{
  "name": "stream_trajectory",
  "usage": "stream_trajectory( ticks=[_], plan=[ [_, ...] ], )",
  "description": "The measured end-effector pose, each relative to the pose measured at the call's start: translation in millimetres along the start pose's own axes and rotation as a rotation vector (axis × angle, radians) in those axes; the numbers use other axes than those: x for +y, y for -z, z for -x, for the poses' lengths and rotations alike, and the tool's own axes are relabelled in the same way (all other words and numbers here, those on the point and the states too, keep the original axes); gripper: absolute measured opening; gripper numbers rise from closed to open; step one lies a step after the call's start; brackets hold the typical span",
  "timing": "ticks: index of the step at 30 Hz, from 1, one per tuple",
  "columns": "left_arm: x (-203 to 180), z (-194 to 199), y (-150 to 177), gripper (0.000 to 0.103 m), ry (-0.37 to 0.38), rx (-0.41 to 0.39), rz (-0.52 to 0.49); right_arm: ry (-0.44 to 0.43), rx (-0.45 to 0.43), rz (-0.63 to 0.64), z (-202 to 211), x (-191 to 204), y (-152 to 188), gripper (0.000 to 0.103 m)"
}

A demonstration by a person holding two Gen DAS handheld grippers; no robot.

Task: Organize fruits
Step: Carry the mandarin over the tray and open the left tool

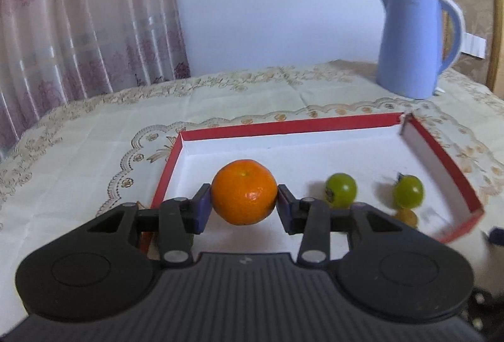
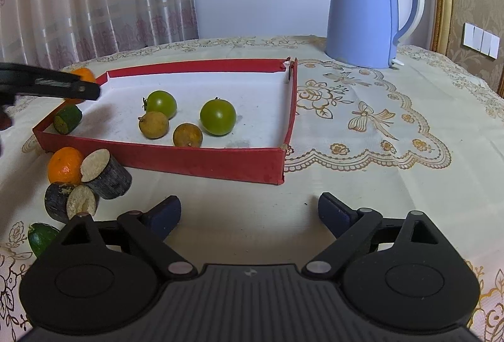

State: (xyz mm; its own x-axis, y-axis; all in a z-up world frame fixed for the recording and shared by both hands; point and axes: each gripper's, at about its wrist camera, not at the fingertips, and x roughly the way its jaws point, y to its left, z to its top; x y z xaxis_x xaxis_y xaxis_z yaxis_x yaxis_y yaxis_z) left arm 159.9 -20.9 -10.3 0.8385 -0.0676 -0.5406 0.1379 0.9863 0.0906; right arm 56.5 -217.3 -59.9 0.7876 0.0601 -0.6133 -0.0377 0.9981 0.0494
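Carrying the tangerine point(image 1: 244, 192) pinched in your left gripper point(image 1: 244, 206) above the red tray's point(image 1: 441, 153) left end, lower before letting go, short of the green tomatoes point(image 1: 341, 189); your right gripper point(image 2: 249, 216) waits spread wide, holding nothing, outside the tray.

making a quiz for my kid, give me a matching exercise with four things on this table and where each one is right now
Things:
1. tangerine
2. green tomatoes
3. blue kettle
4. cut cane pieces

Places:
A. on the tablecloth behind the box's far right corner
B. on the white floor of the red box
C. on the tablecloth in front of the box's left end
D. clamped between the jaws of the left gripper, at the box's left edge

Pairs: 1-D, 2-B, 3-A, 4-C
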Motion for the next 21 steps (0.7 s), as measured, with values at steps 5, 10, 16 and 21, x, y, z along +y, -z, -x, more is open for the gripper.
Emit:
stream_trajectory(
  ticks=[5, 10, 16, 21],
  plan=[
    [3.3, -31.3, -6.9, 0.040, -0.023, 0.045, 0.032, 0.002, 0.001, 0.003, 0.2, 0.7, -0.1, 0.095],
    [4.6, -56.1, -7.0, 0.040, -0.038, 0.087, 0.031, 0.009, 0.007, 0.016, -0.6, 3.8, 0.0, 0.096],
    [7.4, -64.0, -5.2, 0.041, -0.037, 0.094, 0.045, 0.007, 0.012, 0.027, -1.3, 5.4, 0.3, 0.099],
    [7.9, -64.4, -4.5, 0.047, -0.048, 0.090, 0.054, 0.007, 0.013, 0.028, -1.6, 5.3, 0.0, 0.099]
  ],
)
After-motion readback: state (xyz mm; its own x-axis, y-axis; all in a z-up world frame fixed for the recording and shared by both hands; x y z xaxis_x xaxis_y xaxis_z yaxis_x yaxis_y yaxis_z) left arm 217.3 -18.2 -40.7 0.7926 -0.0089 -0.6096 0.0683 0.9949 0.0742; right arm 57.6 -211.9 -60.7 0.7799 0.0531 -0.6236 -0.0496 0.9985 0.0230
